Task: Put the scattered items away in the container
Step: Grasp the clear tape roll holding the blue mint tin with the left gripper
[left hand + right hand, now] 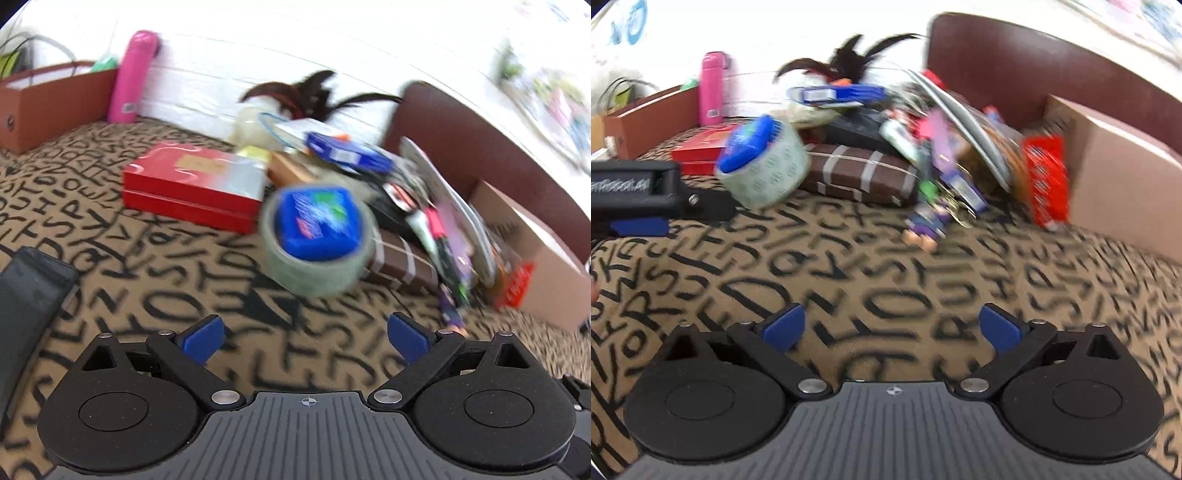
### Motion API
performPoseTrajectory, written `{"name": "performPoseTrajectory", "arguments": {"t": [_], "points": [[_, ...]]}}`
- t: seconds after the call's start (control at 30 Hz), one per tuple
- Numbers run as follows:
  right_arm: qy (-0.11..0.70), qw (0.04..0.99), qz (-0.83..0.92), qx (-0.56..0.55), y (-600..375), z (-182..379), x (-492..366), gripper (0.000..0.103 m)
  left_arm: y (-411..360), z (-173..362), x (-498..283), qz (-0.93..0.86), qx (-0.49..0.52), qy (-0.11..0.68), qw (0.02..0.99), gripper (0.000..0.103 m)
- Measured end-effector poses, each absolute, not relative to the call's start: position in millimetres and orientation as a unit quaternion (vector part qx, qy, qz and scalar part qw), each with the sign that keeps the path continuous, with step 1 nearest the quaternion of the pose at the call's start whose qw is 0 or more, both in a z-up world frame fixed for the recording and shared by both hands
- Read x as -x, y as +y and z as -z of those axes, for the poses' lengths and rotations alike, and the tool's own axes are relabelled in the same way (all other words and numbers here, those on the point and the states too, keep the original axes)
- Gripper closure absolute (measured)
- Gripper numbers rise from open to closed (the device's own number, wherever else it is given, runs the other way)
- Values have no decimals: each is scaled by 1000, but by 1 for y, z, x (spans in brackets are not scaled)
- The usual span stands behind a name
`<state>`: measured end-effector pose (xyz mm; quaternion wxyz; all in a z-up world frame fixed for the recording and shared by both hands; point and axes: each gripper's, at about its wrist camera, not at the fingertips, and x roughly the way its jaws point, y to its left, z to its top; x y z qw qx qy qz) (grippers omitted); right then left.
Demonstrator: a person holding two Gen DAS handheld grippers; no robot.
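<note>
both grippers, left (306, 336) and right (892, 328), spread wide w/ nothing held. tape roll (318, 240) sits on cloth by the pile. prob approach step; next: close in & grab it.

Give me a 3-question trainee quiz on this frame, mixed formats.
1. True or false: the left gripper is shut on the tape roll.
2. What sits in the tape roll's hole? A) blue packet B) pink bottle C) red box
3. Fill in: both views show a cloth printed with black ____.

Key:
1. False. Both the left gripper and the right gripper are open and hold nothing.
2. A
3. letters
</note>
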<state>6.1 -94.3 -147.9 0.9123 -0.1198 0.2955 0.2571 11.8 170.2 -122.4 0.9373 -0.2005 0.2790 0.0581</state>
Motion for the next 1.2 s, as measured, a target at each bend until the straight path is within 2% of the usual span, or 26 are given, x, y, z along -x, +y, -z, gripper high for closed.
{"name": "performPoseTrajectory", "arguments": {"t": [0.17, 0.27, 0.33, 0.43, 0.53, 0.67, 0.7, 0.77, 0.9, 1.03, 1.2], "points": [[241, 912, -296, 153, -55, 126, -5, 12, 193, 102, -24, -52, 215, 247, 943, 7], [225, 908, -310, 169, -31, 118, -11, 22, 192, 93, -39, -32, 196, 244, 949, 10], [224, 905, -320, 168, -18, 114, -17, 32, 191, 89, -51, -22, 185, 247, 951, 11], [215, 905, -327, 165, -6, 109, -23, 36, 191, 90, -70, -8, 172, 260, 950, 12], [203, 904, -337, 169, 3, 105, -24, 37, 194, 97, -84, 0, 179, 278, 944, 13], [191, 901, -343, 186, 12, 105, -25, 41, 193, 104, -95, 8, 181, 296, 938, 20], [194, 900, -343, 187, 14, 107, -27, 41, 193, 106, -99, 5, 179, 303, 936, 28], [205, 900, -341, 181, 14, 109, -31, 41, 193, 108, -102, -1, 175, 311, 934, 31], [219, 901, -338, 160, 8, 109, -35, 41, 190, 99, -94, -5, 171, 319, 932, 31], [223, 901, -348, 129, -4, 104, -35, 34, 187, 88, -78, -14, 166, 313, 935, 31], [208, 902, -358, 123, -15, 96, -19, 31, 186, 78, -67, -20, 166, 312, 935, 32]]}}
